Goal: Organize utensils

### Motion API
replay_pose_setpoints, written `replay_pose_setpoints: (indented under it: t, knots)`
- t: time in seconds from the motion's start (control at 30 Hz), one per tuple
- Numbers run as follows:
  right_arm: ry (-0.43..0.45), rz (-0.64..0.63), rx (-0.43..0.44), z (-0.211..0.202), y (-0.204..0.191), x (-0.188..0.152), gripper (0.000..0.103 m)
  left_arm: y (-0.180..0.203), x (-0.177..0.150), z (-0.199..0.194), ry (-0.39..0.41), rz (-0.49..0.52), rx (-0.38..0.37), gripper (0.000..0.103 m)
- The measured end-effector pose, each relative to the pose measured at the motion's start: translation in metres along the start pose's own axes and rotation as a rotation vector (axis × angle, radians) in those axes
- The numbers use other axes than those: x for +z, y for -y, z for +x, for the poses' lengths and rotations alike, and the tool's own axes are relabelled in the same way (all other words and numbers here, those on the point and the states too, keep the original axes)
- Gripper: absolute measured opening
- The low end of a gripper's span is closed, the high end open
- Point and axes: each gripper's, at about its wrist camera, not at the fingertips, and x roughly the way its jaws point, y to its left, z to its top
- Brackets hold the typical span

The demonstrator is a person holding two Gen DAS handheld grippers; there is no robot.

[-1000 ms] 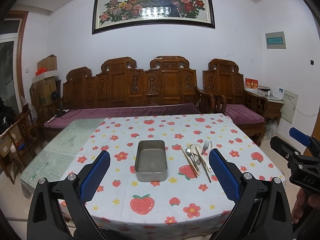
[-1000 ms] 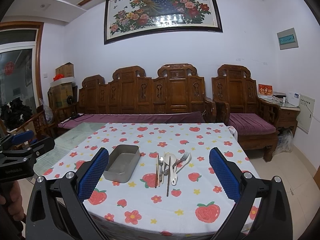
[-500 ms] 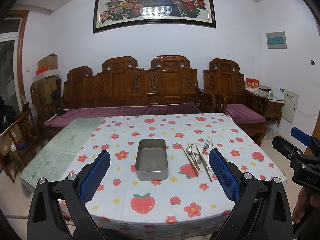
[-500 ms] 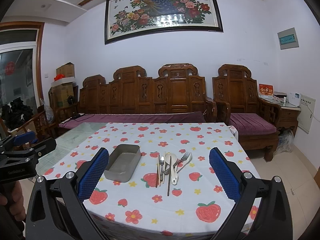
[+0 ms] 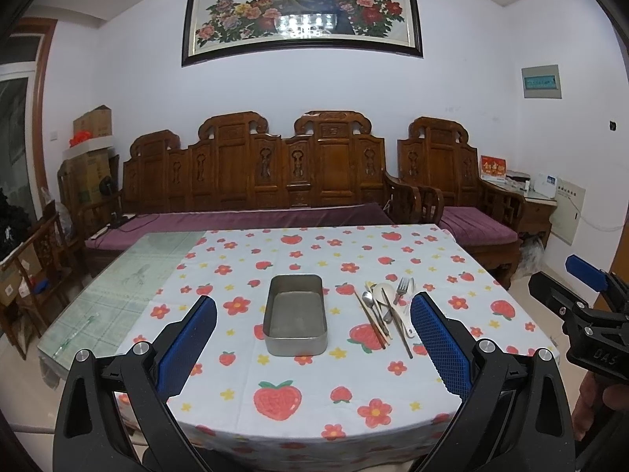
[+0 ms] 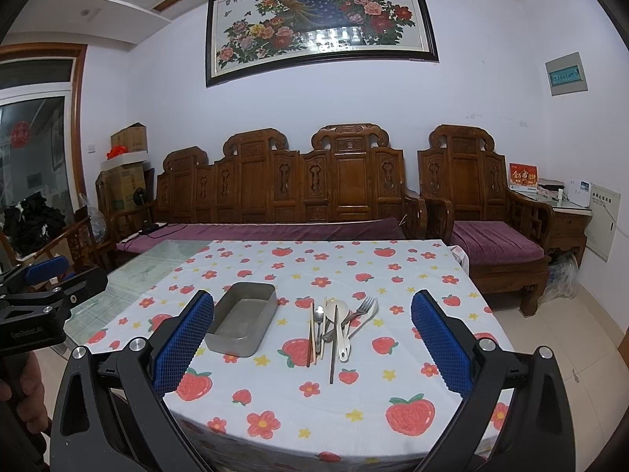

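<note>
Both tools, left tool (image 5: 312, 344) and right tool (image 6: 312, 344), hover agape and empty before the worktop's (image 5: 243, 373) near edge; mid-worktop, an empty metal tin (image 5: 295, 314) sits left of bunched utensils (image 6: 334, 324).

Bare tablecloth (image 5: 314, 393) lies on the near side of the tin (image 5: 295, 320), open to approach; right of the tin, past a narrow strip of cloth, a cluster of utensils (image 5: 387, 312) crowds the surface; left of it, cloth lies bare.

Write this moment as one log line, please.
stage: start | left tongs: open, empty | right tongs: open, empty | tin: empty | utensils: on cloth beside tin
</note>
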Motion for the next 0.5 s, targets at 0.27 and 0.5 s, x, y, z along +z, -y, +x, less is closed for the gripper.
replay_pose_setpoints:
  t: [0.27, 0.5]
  knots:
    - [-0.008, 0.001, 0.002, -0.003, -0.006, 0.004, 0.1, 0.001, -0.001, 0.006, -0.033, 0.001, -0.001, 0.095]
    - [-0.029, 0.011, 0.015, 0.006, -0.002, -0.014, 0.1, -0.002, -0.012, 0.029, -0.086, 0.002, -0.007, 0.095]
